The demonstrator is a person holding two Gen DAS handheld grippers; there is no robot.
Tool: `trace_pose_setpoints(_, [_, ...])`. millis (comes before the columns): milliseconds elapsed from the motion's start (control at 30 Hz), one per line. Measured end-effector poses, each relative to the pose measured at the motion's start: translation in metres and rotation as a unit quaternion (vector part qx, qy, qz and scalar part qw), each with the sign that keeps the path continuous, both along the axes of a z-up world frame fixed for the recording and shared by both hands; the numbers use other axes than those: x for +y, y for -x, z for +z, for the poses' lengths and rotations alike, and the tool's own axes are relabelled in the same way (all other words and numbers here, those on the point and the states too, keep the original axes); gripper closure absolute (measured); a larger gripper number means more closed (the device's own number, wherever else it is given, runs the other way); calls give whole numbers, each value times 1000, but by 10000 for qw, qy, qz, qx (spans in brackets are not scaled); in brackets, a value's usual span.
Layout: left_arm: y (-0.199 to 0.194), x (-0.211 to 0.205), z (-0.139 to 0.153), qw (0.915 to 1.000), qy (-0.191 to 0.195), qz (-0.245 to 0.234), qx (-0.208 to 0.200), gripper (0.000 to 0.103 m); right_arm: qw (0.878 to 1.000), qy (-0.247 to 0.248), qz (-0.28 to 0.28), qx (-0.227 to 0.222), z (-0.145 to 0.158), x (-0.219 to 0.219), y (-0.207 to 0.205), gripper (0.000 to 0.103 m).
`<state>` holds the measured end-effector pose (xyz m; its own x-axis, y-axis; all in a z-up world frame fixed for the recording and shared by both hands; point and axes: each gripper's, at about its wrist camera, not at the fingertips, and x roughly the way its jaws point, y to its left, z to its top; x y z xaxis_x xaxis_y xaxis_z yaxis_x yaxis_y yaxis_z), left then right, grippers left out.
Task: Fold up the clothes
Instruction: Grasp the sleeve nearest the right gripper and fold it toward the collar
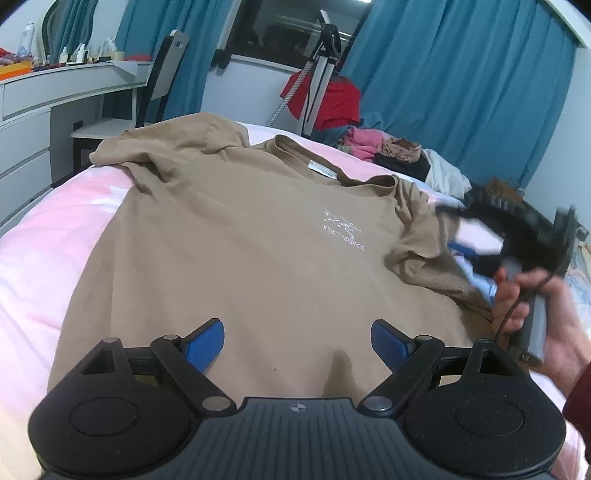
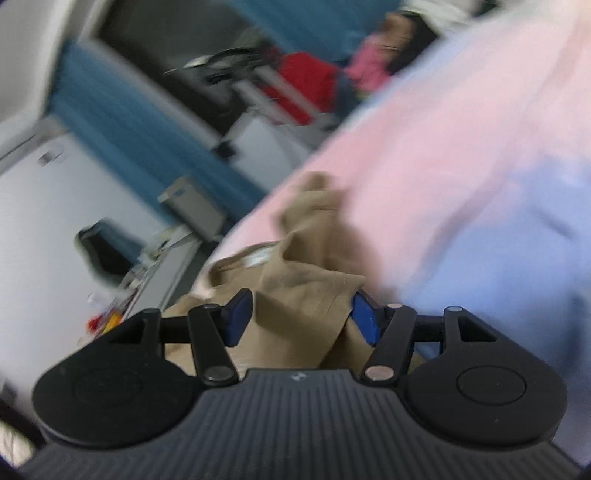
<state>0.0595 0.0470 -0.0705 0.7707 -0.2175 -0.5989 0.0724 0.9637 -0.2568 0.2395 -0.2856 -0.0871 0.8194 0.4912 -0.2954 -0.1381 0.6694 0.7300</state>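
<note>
The tan T-shirt (image 1: 258,236) lies spread front-up on the pink bedspread (image 1: 44,266), collar toward the window; the left gripper (image 1: 297,341) hovers over its hem, jaws wide apart. In the blurred right-wrist view, the right gripper (image 2: 301,317) stands spread around a bunched sleeve (image 2: 306,295), not clamped.

A bed (image 1: 55,236) carries a pink and pale blue cover. Teal curtains (image 1: 461,85) hang along the far wall around a dark window (image 1: 288,26). A tripod (image 1: 321,70) stands before them with something red (image 1: 332,99) behind it. To the left sits a white bench (image 1: 62,88) crowded with bottles (image 1: 27,38), a grey chair (image 1: 162,77) beside it. What looks like a heap of mixed laundry (image 1: 391,151) lies at the bed's far edge.
</note>
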Motion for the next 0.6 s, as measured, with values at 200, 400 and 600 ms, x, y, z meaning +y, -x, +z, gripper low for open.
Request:
trace_pose_setpoints(200, [-4, 0, -2, 10000, 24, -20, 35, 15, 9892, -49, 1156, -903, 47, 48, 21, 41])
trace_pose_setpoints(400, [-1, 2, -1, 10000, -20, -30, -57, 15, 9934, 463, 750, -728, 58, 54, 38, 41])
trace_pose_setpoints(600, [-9, 5, -7, 9998, -16, -189, -49, 15, 9877, 1562, -37, 5, 69, 50, 84, 41])
